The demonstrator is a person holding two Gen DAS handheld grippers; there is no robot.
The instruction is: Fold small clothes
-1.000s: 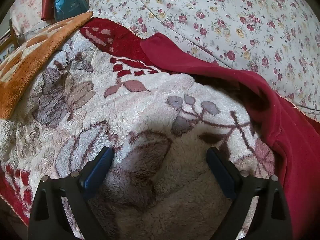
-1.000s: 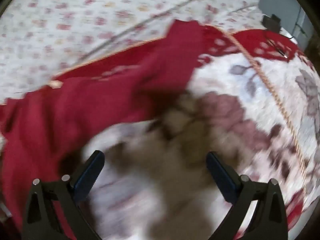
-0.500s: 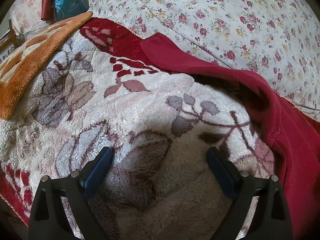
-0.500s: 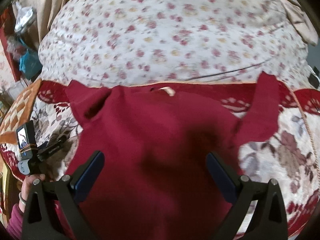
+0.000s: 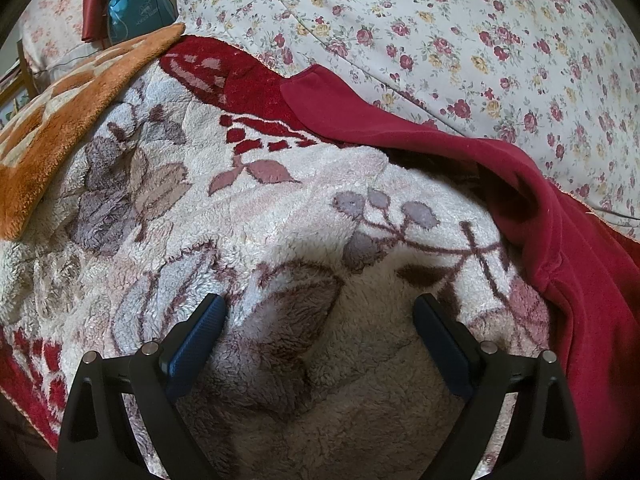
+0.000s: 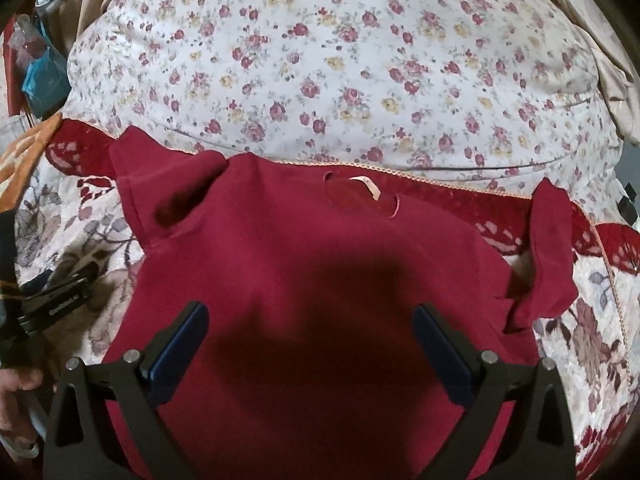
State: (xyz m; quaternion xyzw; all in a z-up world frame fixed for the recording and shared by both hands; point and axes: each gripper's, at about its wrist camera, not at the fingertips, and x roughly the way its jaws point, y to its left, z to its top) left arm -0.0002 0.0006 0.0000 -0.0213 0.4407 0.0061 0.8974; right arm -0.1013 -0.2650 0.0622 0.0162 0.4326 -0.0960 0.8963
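A small dark red top (image 6: 320, 256) lies spread flat on a fleece floral blanket (image 6: 588, 332), neck opening with a white label (image 6: 370, 188) at the far side, one sleeve (image 6: 160, 184) to the left and one (image 6: 550, 248) to the right. My right gripper (image 6: 310, 316) is open and empty, hovering above the top's middle. My left gripper (image 5: 320, 312) is open and empty over the blanket (image 5: 200, 220), with the top's left sleeve (image 5: 440, 136) to its right. The left gripper also shows at the left edge of the right wrist view (image 6: 60, 300).
A floral quilt (image 6: 340, 60) lies behind the top. An orange patterned blanket (image 5: 60, 120) lies at the left, with a blue bag (image 5: 136, 8) beyond it. Beige cloth (image 6: 612, 60) hangs at the far right.
My right gripper swung left from the right sleeve side and pulled back, so it is now centred over the top. The left gripper has not moved.
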